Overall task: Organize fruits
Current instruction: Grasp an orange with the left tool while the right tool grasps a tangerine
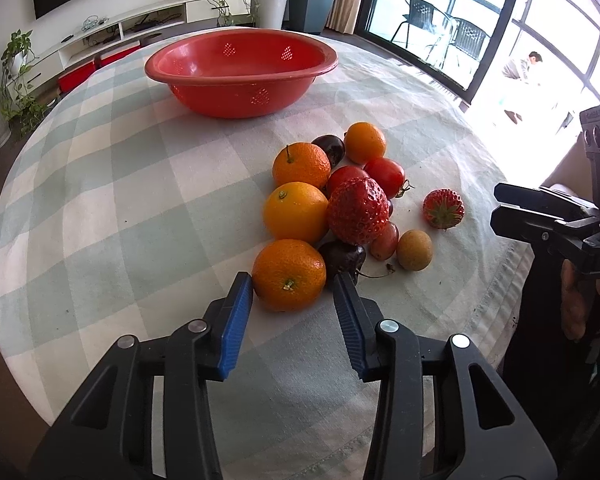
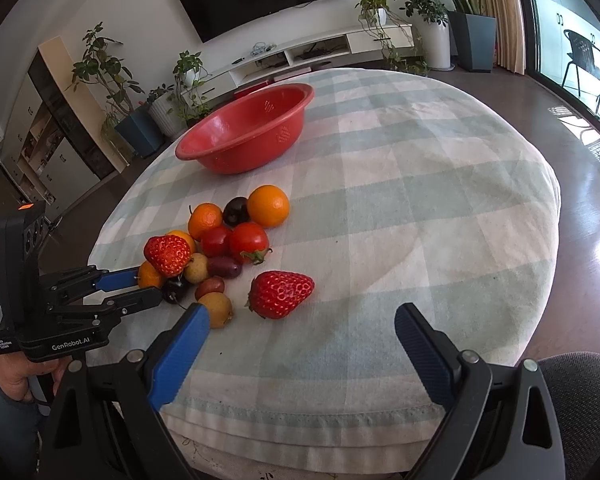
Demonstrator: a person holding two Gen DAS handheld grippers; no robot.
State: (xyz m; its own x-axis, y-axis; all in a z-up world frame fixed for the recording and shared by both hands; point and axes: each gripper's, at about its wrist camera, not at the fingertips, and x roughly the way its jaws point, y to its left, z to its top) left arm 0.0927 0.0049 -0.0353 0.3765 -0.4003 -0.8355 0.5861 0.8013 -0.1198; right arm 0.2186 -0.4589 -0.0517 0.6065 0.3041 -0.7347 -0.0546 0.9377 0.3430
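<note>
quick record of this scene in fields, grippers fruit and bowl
left gripper: open, blue pads either side of the nearest orange, not yet closed on it
right gripper: open wide, holds nothing, near the table edge
lone strawberry: apart from the pile, ahead of the right gripper
fruit pile: oranges, tomatoes, dark cherries, a large strawberry on top, on the cloth
red bowl: perforated, no fruit visible inside, beyond the pile
surface: checked tablecloth

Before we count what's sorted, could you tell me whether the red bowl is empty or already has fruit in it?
Empty, as far as shown: the left wrist view shows the bowl with a bare red interior, and all the fruit lies on the tablecloth.
</note>
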